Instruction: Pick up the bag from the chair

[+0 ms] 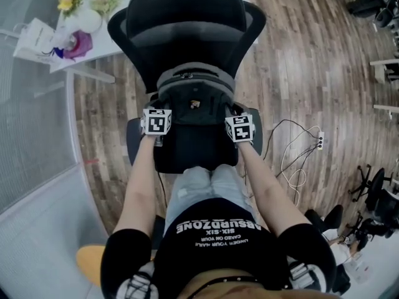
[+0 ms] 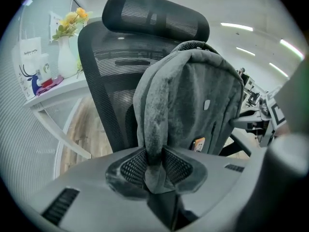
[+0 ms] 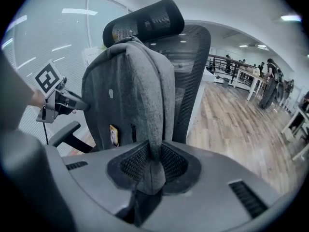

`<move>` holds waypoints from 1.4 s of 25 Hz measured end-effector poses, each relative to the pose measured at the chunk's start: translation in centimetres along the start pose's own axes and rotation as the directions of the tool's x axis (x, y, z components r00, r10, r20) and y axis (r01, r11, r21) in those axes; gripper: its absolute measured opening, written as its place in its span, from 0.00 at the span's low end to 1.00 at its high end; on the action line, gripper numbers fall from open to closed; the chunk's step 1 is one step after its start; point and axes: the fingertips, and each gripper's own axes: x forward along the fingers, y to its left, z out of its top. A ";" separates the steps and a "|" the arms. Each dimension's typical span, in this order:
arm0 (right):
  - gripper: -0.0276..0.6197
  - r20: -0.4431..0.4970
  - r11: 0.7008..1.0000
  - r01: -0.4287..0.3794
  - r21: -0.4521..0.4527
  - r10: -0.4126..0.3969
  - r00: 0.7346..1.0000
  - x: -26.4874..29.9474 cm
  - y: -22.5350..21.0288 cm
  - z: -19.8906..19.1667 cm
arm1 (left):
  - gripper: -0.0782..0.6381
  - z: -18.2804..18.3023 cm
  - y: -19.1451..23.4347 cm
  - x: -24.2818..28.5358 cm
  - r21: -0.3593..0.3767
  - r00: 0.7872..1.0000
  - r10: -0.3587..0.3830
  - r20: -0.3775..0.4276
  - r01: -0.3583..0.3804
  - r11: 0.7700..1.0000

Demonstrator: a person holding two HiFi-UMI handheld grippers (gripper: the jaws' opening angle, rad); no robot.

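Fingers [image 2: 131, 167] of the left gripper [image 2: 154, 167] are clamped on a grey fold at one side of the bag [image 2: 193, 95]. Those of the right gripper [image 3: 152, 162] pinch a like fold at its other side. The bag stands upright on the seat of the black chair [image 1: 187, 23], leaning against the mesh backrest, between the two grippers. Beyond the chair, to the left, a white tabletop [image 1: 112, 36] carries a vase [image 1: 87, 20] of flowers. To the right, a cable [image 1: 293, 161] lies on the wood floor [image 1: 293, 61].
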 end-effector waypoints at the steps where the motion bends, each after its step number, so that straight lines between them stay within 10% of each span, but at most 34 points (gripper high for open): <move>1: 0.16 -0.010 1.000 -0.003 -0.012 0.003 1.000 0.0 0.1 0.1 | 0.25 0.0 0.1 -0.1 0.000 1.000 0.006 -0.001 -0.006 1.000; 35: 0.14 -0.039 0.997 -0.077 0.022 0.078 0.996 -6.9 2.8 2.7 | 0.24 0.2 -1.0 -9.6 -0.050 0.999 0.017 0.052 -0.014 0.999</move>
